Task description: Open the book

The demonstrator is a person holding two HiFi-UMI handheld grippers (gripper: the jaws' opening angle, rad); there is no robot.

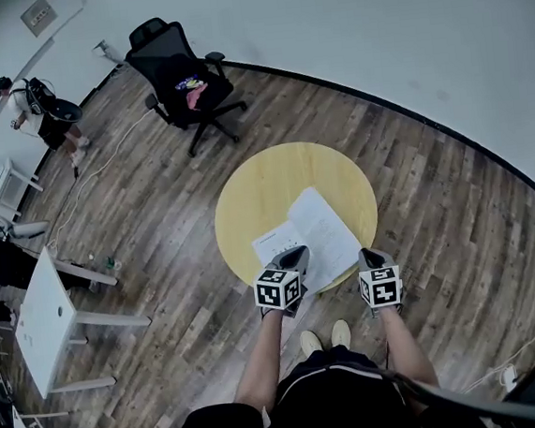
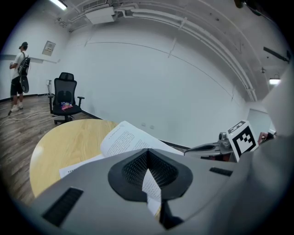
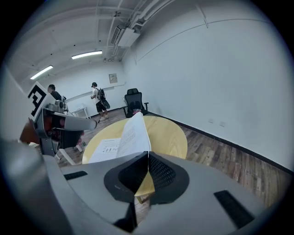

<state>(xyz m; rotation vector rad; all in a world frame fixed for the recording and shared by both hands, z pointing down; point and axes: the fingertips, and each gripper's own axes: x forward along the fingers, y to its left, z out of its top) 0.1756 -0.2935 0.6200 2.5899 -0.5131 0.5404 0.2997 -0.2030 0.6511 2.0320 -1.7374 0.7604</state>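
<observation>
A book (image 1: 309,237) lies open on the round yellow table (image 1: 265,185), near its front edge, its white printed pages facing up. In the right gripper view one page (image 3: 131,135) arches up off the table. My left gripper (image 1: 295,255) is over the book's near left corner with its jaws together; whether it touches the paper I cannot tell. In its own view the left gripper (image 2: 147,150) shows the tips meeting, the book (image 2: 121,137) just beyond them. My right gripper (image 1: 371,257) hangs at the table's near right rim, shut and empty, apart from the book; its tips (image 3: 148,154) meet over the table edge.
A black office chair (image 1: 184,80) stands beyond the table. A white desk (image 1: 47,319) is at the left, with a person (image 1: 36,108) standing farther back by the wall. The wearer's shoes (image 1: 322,339) are just under the table's near edge.
</observation>
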